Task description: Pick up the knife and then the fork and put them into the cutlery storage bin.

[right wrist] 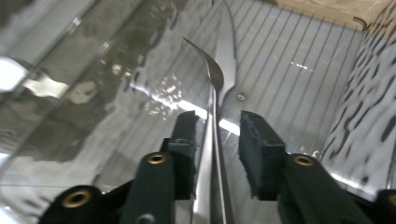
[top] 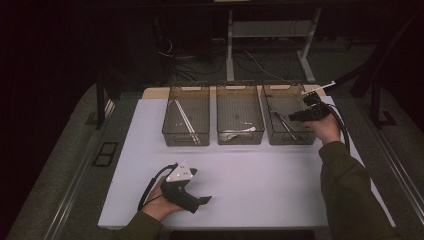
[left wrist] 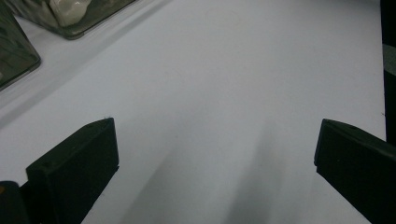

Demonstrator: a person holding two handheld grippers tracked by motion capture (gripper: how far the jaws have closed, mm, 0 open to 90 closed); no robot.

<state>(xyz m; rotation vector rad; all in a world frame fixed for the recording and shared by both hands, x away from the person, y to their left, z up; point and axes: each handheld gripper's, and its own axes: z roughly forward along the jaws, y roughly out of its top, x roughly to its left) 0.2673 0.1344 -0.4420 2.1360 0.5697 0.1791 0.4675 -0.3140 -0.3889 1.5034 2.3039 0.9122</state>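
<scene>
My right gripper sits inside right bin, fingers parted; metal utensil stands between them, touching left pad, clear of right one. My left gripper rests low on bench, fingers wide open, nothing between. Middle bin holds white piece.

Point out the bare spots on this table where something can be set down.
The white table is bare in front of the three bins, between the left gripper and the sleeve. Also bare: the strip left of the left bin. Crowded: the right bin, where the right gripper hangs over metal cutlery.
</scene>
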